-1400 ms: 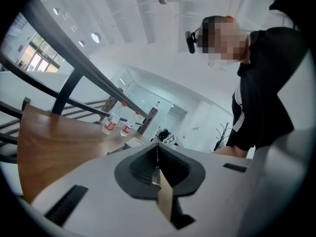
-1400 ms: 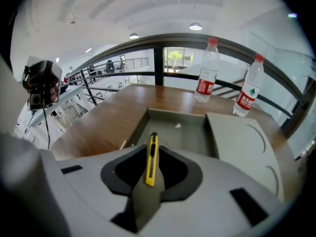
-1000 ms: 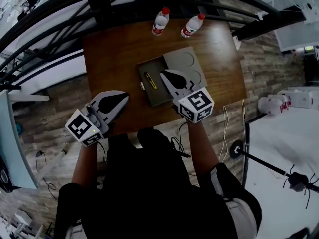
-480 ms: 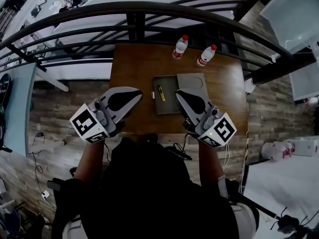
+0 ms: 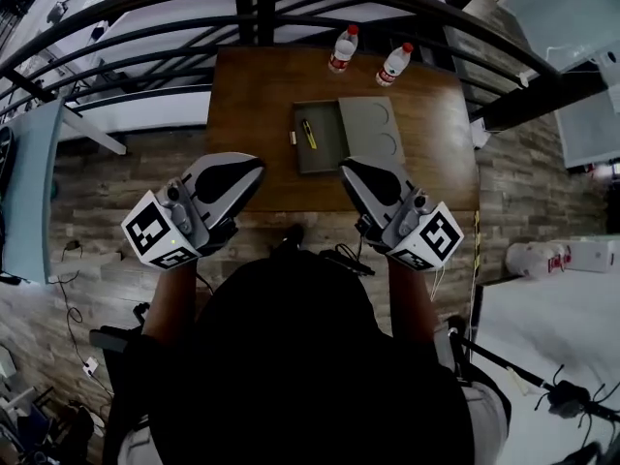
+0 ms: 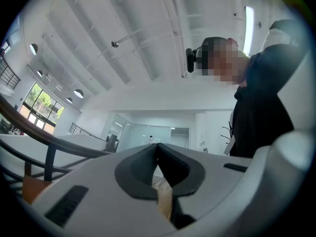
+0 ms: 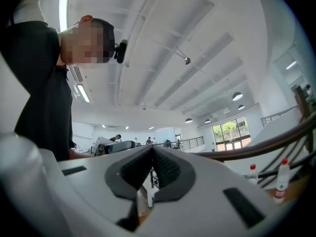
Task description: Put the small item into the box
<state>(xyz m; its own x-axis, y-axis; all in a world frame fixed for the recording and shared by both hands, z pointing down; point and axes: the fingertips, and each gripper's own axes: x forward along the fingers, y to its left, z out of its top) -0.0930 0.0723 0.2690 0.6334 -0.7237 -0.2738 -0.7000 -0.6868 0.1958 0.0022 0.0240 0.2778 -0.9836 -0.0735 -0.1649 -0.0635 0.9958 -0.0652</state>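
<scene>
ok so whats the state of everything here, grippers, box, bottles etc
left gripper: shut, nothing between the jaws
right gripper: shut, nothing between the jaws
box: open
lid: off, lying flat beside the box
yellow item: lying inside the box
small white item: on the table, just outside the box
two bottles: upright, red caps on

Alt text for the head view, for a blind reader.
Seen from above, a person holds the left gripper and right gripper, both shut, above the near edge of a wooden table. An open grey box holds a yellow item; two bottles stand at the far edge.
</scene>
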